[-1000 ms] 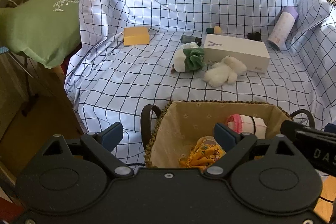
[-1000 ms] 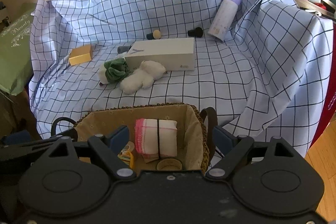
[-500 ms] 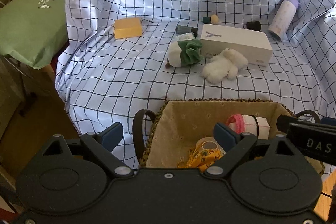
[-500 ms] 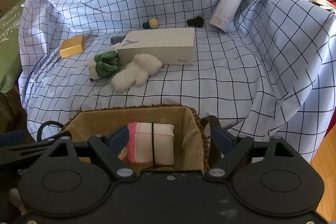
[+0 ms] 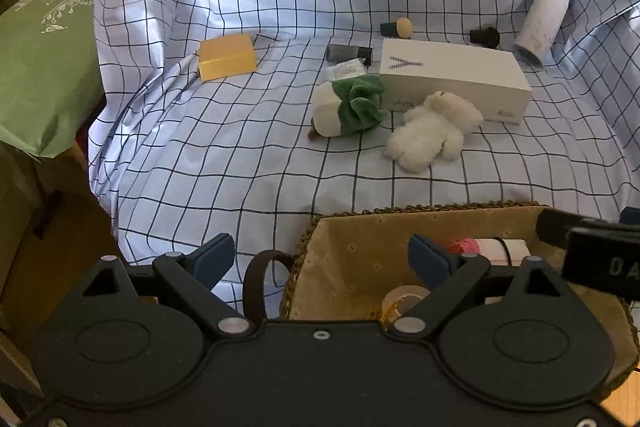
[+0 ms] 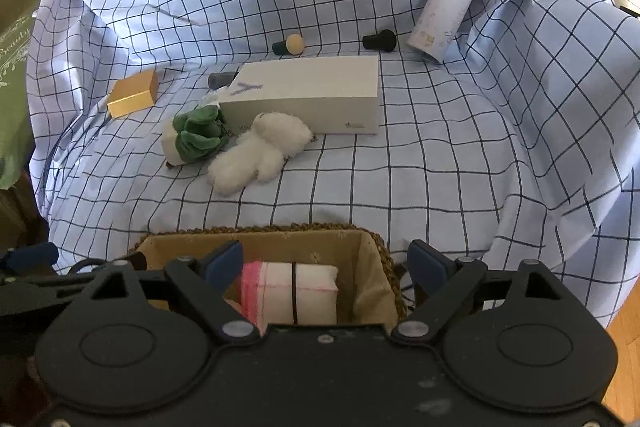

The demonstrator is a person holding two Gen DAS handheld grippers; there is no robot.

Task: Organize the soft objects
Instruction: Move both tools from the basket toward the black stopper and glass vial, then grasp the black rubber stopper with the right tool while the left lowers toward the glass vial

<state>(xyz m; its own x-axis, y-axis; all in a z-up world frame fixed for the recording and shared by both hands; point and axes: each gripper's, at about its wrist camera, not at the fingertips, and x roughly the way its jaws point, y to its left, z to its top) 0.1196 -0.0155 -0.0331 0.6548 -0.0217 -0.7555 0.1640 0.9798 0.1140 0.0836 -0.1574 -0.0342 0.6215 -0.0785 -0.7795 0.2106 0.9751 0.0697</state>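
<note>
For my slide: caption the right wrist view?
Open right gripper over basket; plush toy waits on checked cloth.

Blue checked sheet [image 5: 248, 155] draped over furniture, wooden floor [image 6: 624, 311] at right, green cushion [image 5: 44, 63] at left

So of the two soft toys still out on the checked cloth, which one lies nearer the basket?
The white fluffy plush, lying in front of the long white box. The green-and-white plush lies farther left, away from the basket.
</note>
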